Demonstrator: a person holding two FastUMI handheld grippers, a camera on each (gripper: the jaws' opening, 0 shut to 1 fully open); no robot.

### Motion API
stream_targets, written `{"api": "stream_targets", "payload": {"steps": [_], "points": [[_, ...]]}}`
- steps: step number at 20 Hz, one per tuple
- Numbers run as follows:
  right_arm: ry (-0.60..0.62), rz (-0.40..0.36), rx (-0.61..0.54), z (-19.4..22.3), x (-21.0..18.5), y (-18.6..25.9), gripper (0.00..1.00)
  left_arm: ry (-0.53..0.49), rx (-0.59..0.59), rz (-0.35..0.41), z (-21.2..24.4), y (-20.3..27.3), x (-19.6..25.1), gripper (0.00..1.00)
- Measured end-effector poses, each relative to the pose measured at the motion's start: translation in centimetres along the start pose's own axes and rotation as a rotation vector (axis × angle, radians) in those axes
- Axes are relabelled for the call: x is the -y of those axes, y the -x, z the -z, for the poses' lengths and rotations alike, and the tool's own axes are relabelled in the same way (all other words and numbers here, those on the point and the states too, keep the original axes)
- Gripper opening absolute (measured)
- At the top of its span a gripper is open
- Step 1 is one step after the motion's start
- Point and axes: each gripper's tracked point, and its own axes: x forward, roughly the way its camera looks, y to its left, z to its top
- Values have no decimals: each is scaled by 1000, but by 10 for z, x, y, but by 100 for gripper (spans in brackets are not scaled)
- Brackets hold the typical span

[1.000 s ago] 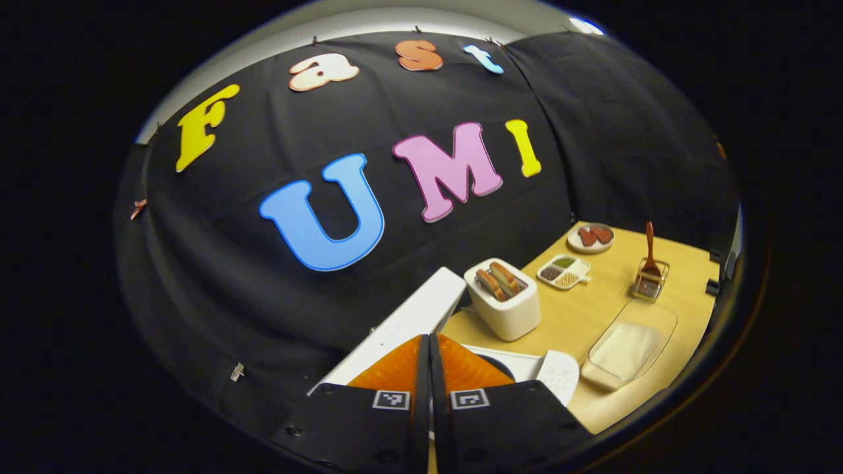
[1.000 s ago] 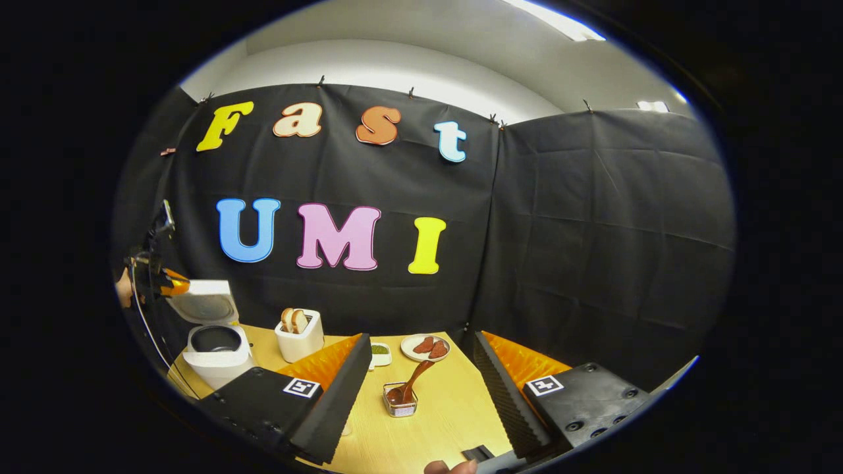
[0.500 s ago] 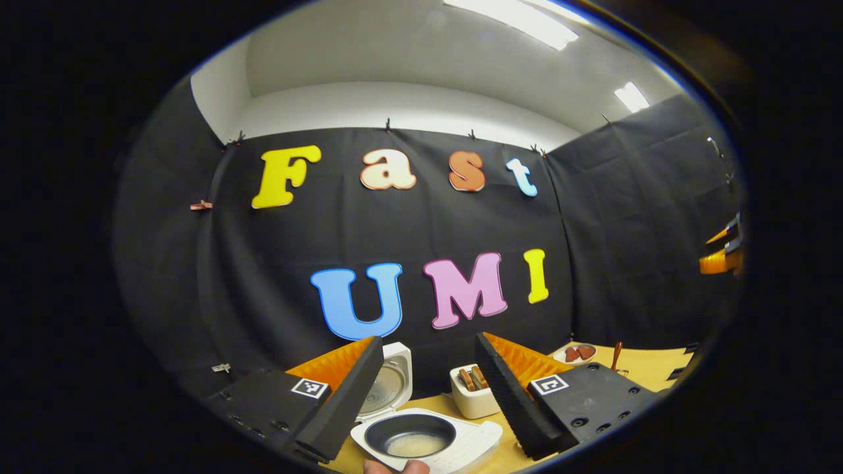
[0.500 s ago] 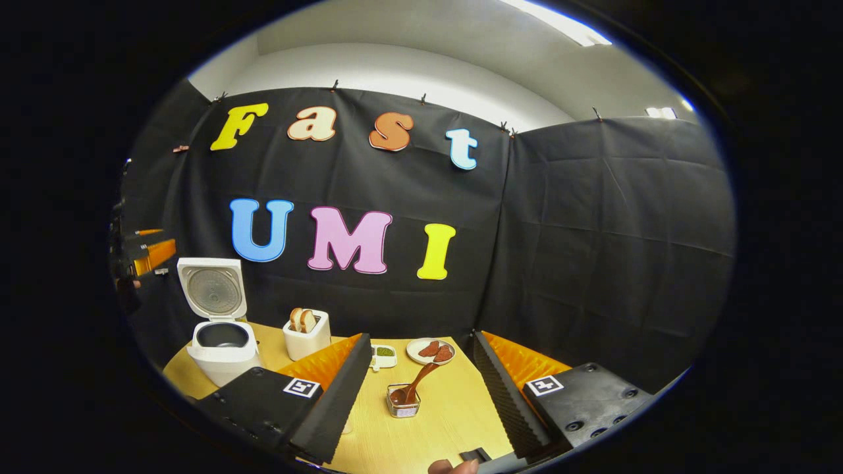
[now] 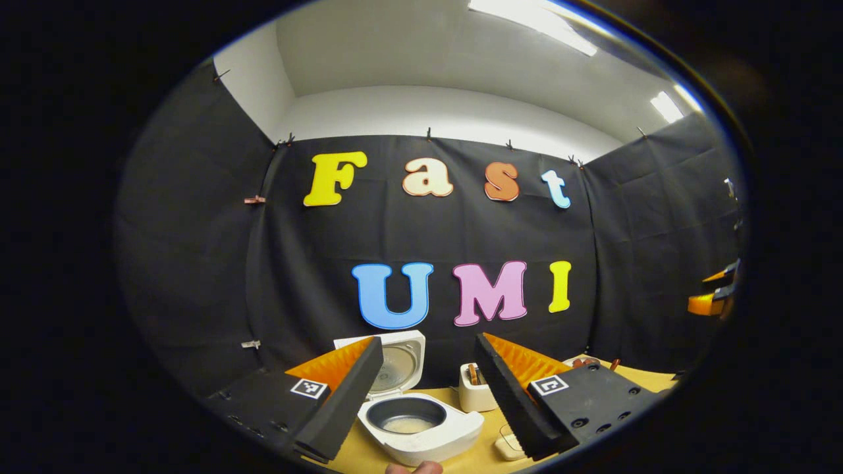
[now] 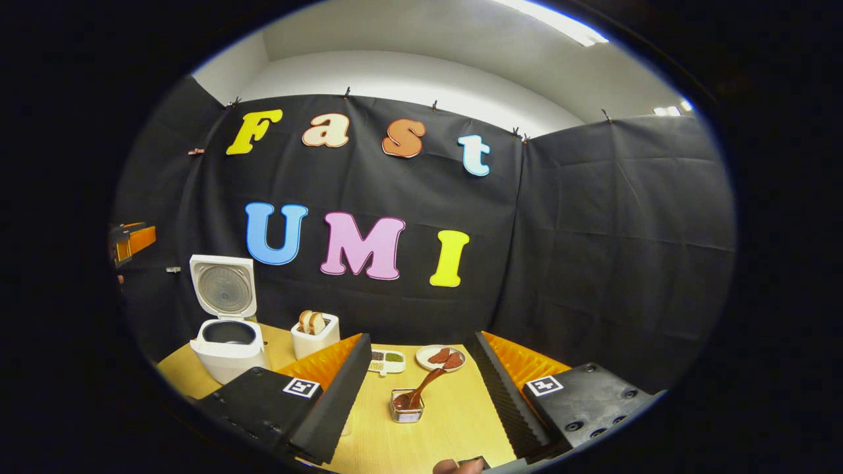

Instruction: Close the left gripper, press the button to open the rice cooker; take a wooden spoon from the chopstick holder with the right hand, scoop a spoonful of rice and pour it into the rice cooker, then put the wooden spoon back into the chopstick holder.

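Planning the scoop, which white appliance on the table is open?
The rice cooker, lid standing up, pot exposed. The toaster beside it just holds bread.

- Ceiling light strips point(image 5: 527, 26) glare white at the top of both gripper views and wash the pale upper wall brightly.
- The black cloth wall point(image 6: 593, 250) soaks up light and stays dim, its folds faintly visible.
- The tabletop point(image 6: 435, 421) is evenly lit, with soft, short shadows.
- Fisheye distortion bends straight edges near the rim.
- Focus is sharp at the centre and softens at the edges.
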Motion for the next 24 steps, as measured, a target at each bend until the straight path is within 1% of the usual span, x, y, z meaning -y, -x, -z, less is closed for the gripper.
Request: {"api": "stream_targets", "payload": {"steps": [4,6,13,17,19,22,24], "points": [[-32,-30,-38,32,20,-20,98,15,-67,-67,17,14,3,96],[-57,-58,-45,46,25,-33,98,20,-93,-76,24,18,10,97],[-36,-148,-93,109,47,-88,98,24,-149,-161,35,22,34,98],[-43,-199,-162,157,51,-121,98,-22,-193,-203,41,25,51,98],[-70,-223,-206,183,51,-137,98,-32,-200,-225,40,25,62,99],[-118,-275,-287,225,42,-157,98,-36,-223,-272,45,25,76,99],[-122,-323,-334,249,33,-171,98,-39,-236,-312,48,28,85,99]]}}
